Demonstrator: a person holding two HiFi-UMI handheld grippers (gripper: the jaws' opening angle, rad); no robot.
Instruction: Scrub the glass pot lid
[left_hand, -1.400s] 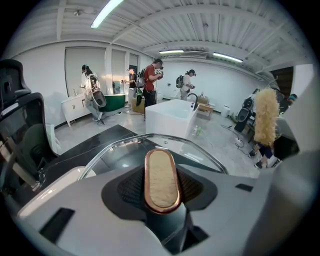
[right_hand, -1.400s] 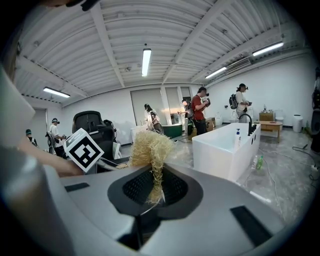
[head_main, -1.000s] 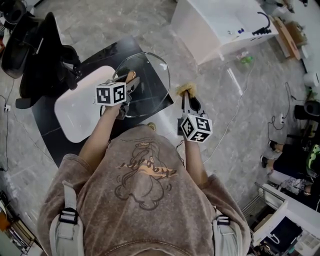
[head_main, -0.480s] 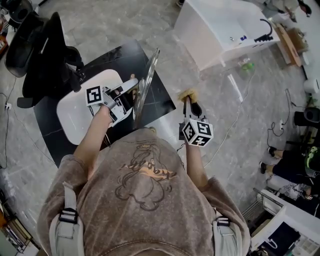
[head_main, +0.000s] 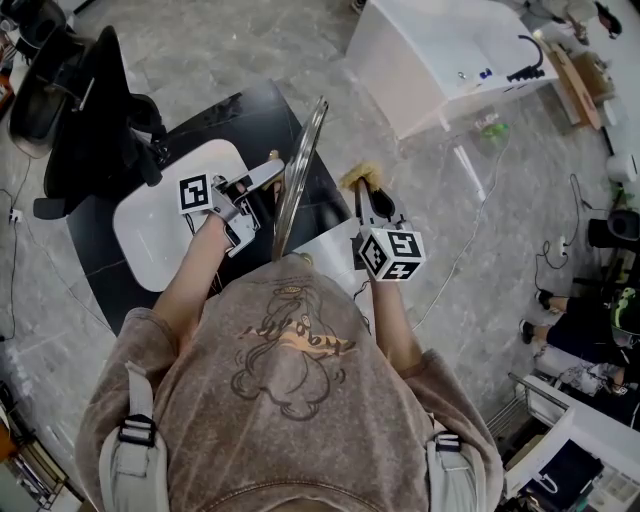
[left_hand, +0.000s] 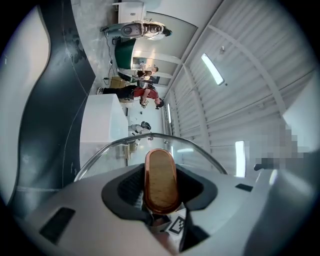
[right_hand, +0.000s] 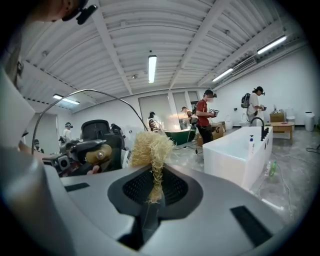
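The glass pot lid (head_main: 300, 160) stands on edge in the head view, its steel rim towards the camera. My left gripper (head_main: 265, 190) is shut on the lid's wooden knob (left_hand: 161, 180), which fills the gap between the jaws in the left gripper view, with the lid's rim (left_hand: 150, 136) arching behind it. My right gripper (head_main: 372, 200) is shut on a yellow fibre scrubber (head_main: 362, 178), just right of the lid and apart from it. In the right gripper view the scrubber (right_hand: 150, 149) sticks up from the jaws, and the lid's rim (right_hand: 90, 92) curves at the left.
Below the lid lies a black mat (head_main: 235, 115) with a white basin (head_main: 150, 225) on it. A black office chair (head_main: 80, 110) stands at the left. A white sink unit (head_main: 450, 50) is at the upper right. Cables run over the grey floor, and people stand far off.
The lid has turned from lying with its face up to standing on edge. My left gripper rolled with it. The right gripper and scrubber shifted slightly left, towards the lid.
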